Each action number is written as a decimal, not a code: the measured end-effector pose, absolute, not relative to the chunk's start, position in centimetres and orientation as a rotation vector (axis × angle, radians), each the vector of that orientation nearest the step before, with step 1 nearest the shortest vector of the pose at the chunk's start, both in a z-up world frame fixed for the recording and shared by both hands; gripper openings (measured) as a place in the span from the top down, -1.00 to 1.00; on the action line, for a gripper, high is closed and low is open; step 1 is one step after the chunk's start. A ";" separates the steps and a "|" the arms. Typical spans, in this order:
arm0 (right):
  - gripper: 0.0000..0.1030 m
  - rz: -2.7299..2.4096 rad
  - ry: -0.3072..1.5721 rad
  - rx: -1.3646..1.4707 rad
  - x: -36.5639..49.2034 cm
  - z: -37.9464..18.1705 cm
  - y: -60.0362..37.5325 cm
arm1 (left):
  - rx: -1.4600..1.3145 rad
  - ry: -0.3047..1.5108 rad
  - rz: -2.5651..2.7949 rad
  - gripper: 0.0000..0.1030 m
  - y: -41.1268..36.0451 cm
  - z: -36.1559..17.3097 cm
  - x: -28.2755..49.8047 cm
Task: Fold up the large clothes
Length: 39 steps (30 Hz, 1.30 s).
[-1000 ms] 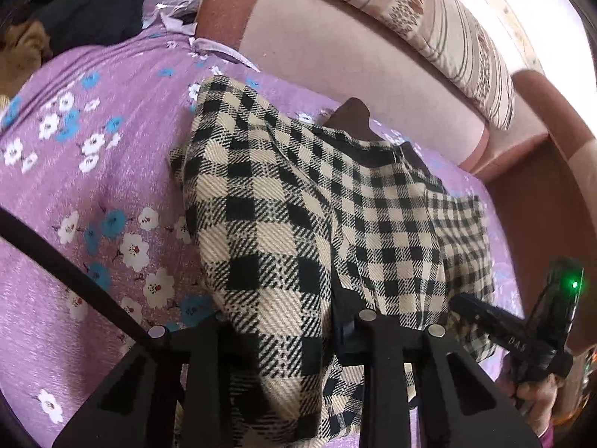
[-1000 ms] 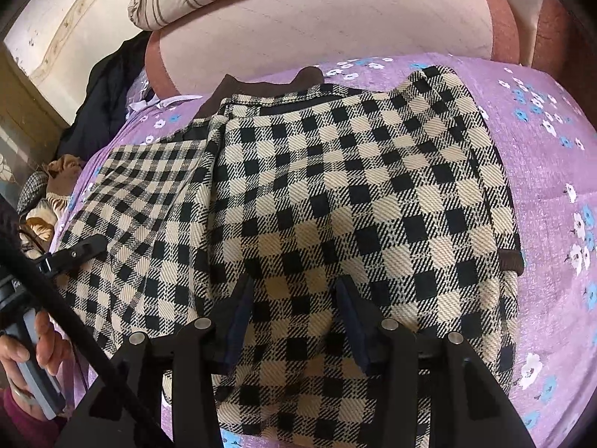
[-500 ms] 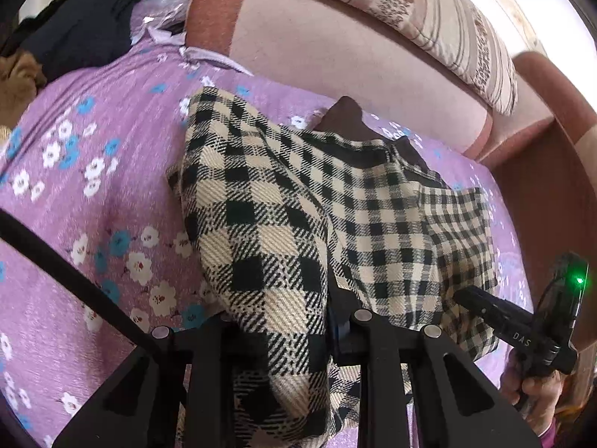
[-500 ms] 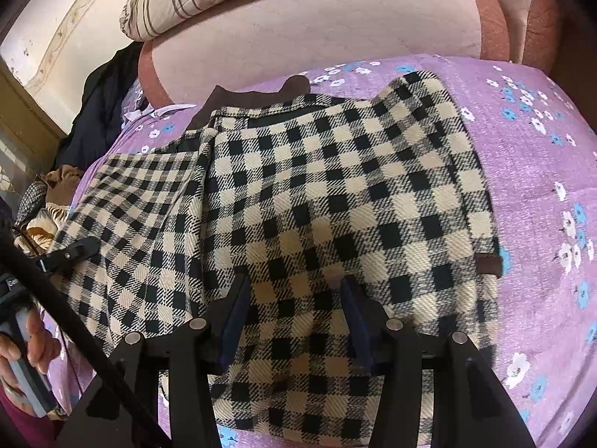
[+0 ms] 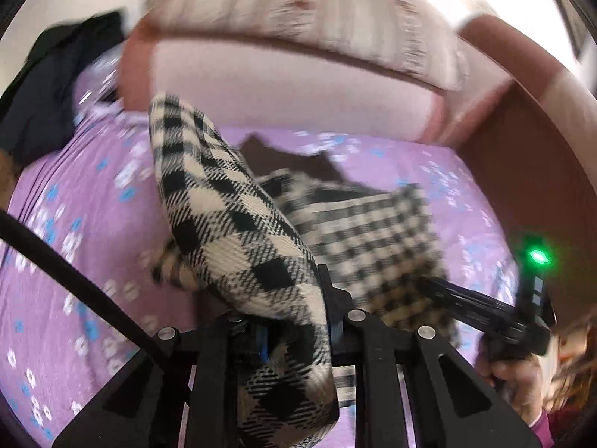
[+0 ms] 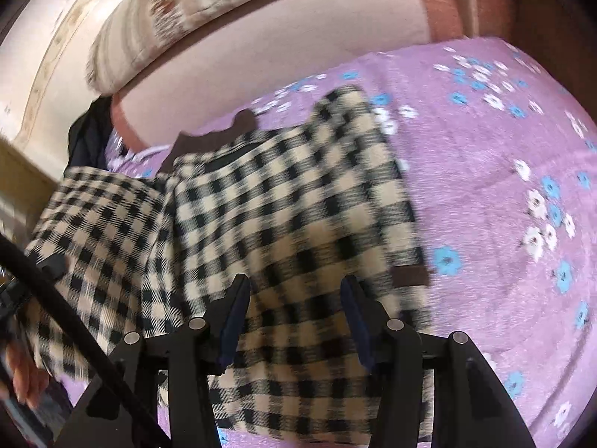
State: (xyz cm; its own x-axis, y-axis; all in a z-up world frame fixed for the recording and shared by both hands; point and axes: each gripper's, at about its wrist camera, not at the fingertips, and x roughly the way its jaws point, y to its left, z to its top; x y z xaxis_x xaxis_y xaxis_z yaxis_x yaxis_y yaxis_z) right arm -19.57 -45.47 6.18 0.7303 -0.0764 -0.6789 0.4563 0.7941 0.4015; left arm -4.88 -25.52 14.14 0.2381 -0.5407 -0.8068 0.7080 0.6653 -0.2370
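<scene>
A beige-and-black checked garment [image 5: 224, 201] lies on a purple flowered cover [image 5: 93, 224]. Its brown collar [image 5: 283, 156] points at the sofa back. My left gripper [image 5: 287, 298] is closing, its pads pressing a thick fold of the cloth that rises off the cover. In the right wrist view the garment [image 6: 283, 205] spreads flat, a brown cuff [image 6: 410, 274] at its right edge. My right gripper [image 6: 294, 298] hovers over the near hem, open, with cloth showing below the gap. That gripper [image 5: 440, 287] also shows at the right of the left wrist view, held by a hand [image 5: 515, 380].
A pink sofa back [image 5: 280, 86] with a striped cushion [image 5: 298, 11] on top bounds the far side. A brown armrest [image 5: 522, 168] closes the right end. Dark clothes [image 5: 56, 74] are piled at the far left. Bare purple cover [image 6: 485, 186] stretches right of the garment.
My left gripper has risen and carried the garment's left part up and inward, so it stands as a raised fold. The right gripper shifted a little over the hem, still open.
</scene>
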 end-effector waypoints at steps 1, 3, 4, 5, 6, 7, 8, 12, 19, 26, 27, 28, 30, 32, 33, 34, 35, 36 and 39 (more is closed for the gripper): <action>-0.07 -0.314 0.693 0.614 -19.8 6.1 -46.1 | 0.219 1.006 -0.889 0.64 -27.0 14.6 -5.9; -0.07 -0.308 0.682 0.695 -20.6 5.7 -47.8 | 0.261 1.001 -0.933 0.64 -29.7 14.7 -7.6; -0.07 -0.297 0.671 0.742 -20.9 5.4 -48.6 | 0.281 1.005 -0.954 0.64 -31.4 14.4 -8.5; -0.07 -0.288 0.661 0.782 -21.3 5.2 -49.3 | 0.297 1.013 -0.971 0.64 -32.9 13.7 -9.3; -0.07 -0.284 0.654 0.812 -21.6 5.1 -49.8 | 0.306 1.025 -0.983 0.64 -34.0 12.9 -9.8; -0.07 -0.284 0.647 0.837 -21.7 5.2 -50.1 | 0.306 1.057 -0.995 0.64 -35.4 11.5 -10.2; -0.07 -0.294 0.632 0.860 -22.2 5.3 -50.6 | 0.289 1.102 -1.001 0.62 -36.4 9.9 -10.4; -0.30 -0.343 0.607 0.912 -23.5 5.0 -52.3 | 0.158 1.299 -1.081 0.06 -38.1 4.1 -10.6; -0.30 -0.307 0.515 0.966 -25.4 6.1 -53.4 | 0.201 1.220 -1.237 -0.35 -34.6 8.0 -13.1; -0.33 -0.168 0.552 0.856 -23.7 7.4 -49.9 | 0.329 1.100 -1.068 -0.36 -26.8 8.8 -13.9; -0.33 -0.157 0.572 0.838 -23.0 7.3 -49.3 | 0.348 1.097 -1.020 -0.36 -26.0 8.1 -13.8; -0.37 -0.156 0.585 0.826 -22.4 7.1 -48.8 | 0.353 1.106 -0.979 -0.36 -25.3 7.4 -13.5; -0.57 -0.151 0.607 0.801 -21.4 6.8 -47.8 | 0.311 1.154 -0.943 -0.36 -24.2 5.6 -12.9; -0.62 -0.129 0.645 0.783 -20.3 6.1 -46.9 | 0.277 1.193 -0.919 -0.36 -23.6 4.0 -12.6; -0.62 -0.114 0.680 0.762 -19.6 5.7 -46.2 | 0.270 1.199 -0.904 -0.36 -23.4 3.5 -12.3; -0.62 -0.100 0.713 0.730 -19.1 5.4 -45.5 | 0.261 1.199 -0.899 -0.36 -23.2 3.0 -12.3; -0.62 -0.095 0.740 0.702 -18.8 5.0 -45.0 | 0.248 1.201 -0.899 -0.36 -23.1 2.6 -12.4; -0.56 -0.101 0.786 0.649 -18.4 4.6 -44.2 | 0.240 1.203 -0.902 -0.36 -23.0 2.6 -12.7; 0.38 -0.121 0.813 0.505 -18.4 4.2 -42.6 | 0.226 1.197 -0.916 -0.36 -22.9 2.5 -12.6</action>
State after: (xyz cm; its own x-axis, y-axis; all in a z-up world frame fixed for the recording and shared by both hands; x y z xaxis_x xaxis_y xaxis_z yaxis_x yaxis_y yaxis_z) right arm -18.38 -42.58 4.15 0.6875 0.0871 -0.7209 0.2929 0.8752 0.3851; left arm -12.63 -22.87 2.50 0.0677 -0.4898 -0.8692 0.7114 0.6345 -0.3021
